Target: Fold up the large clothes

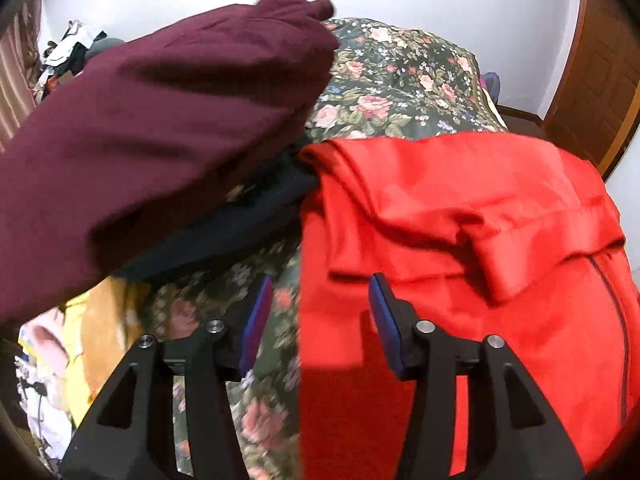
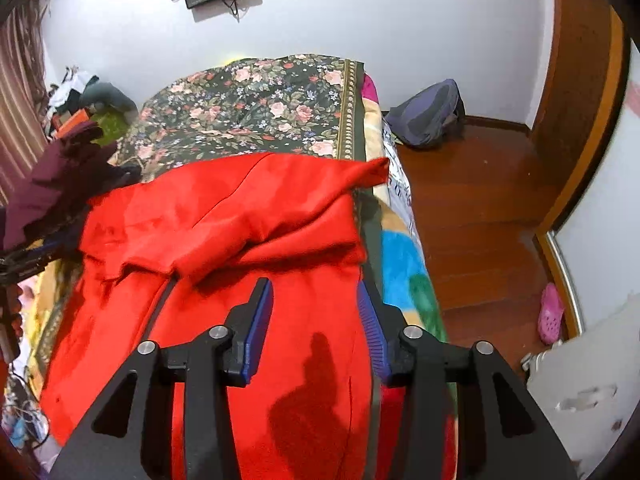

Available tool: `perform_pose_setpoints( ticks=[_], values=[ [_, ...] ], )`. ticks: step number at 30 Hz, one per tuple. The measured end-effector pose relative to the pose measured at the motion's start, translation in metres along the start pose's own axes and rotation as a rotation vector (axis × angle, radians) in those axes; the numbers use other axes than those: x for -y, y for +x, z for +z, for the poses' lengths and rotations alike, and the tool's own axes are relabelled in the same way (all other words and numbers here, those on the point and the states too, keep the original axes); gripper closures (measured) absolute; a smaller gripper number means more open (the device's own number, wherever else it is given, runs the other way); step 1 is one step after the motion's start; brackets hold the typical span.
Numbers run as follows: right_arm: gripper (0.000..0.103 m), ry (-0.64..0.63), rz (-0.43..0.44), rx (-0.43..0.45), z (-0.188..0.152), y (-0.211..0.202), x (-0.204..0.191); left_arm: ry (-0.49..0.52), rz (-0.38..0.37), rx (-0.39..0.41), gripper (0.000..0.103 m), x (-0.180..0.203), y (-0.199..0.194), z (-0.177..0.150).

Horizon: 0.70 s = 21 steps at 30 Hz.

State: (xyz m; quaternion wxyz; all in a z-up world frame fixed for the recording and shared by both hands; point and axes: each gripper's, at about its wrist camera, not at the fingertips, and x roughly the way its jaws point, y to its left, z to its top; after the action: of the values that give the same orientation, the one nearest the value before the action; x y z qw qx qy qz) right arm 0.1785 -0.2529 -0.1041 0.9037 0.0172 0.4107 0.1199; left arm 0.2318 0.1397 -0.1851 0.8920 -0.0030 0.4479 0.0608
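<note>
Looking across the floral bedspread (image 2: 256,108), I see the red garment (image 2: 248,216) lying partly folded along the bed's right edge with its top flap doubled back over the zip, and my worry is that this loose flap could slide open or a corner could slip over the side onto the wooden floor (image 2: 480,216) if I tug carelessly. Both the left gripper (image 1: 320,312) and the right gripper (image 2: 316,320) hang above the red cloth with jaws spread and nothing pinched, while the maroon garment (image 1: 168,120) beside it could snag; I see no containers.
</note>
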Motion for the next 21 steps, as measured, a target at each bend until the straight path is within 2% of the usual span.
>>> perform_pose_setpoints(
  ticks=[3, 7, 14, 17, 21],
  values=[
    [0.06, 0.009, 0.014, -0.025, -0.018, -0.008, 0.002, 0.001, 0.0, -0.023, 0.048, -0.01, -0.009, -0.018],
    [0.06, 0.028, 0.028, -0.068, -0.045, -0.012, 0.005, -0.001, -0.024, -0.108, 0.047, -0.02, -0.01, -0.05],
    [0.06, 0.191, 0.056, -0.185, -0.105, 0.007, 0.024, -0.057, -0.115, -0.22, 0.047, -0.029, -0.01, -0.111],
    [0.06, 0.223, 0.065, -0.136, -0.115, 0.002, 0.023, -0.132, -0.178, -0.264, 0.047, -0.033, -0.008, -0.13],
    [0.057, 0.238, 0.083, -0.129, -0.112, 0.001, 0.015, -0.219, -0.28, -0.279, 0.047, -0.038, -0.015, -0.142]
  ],
)
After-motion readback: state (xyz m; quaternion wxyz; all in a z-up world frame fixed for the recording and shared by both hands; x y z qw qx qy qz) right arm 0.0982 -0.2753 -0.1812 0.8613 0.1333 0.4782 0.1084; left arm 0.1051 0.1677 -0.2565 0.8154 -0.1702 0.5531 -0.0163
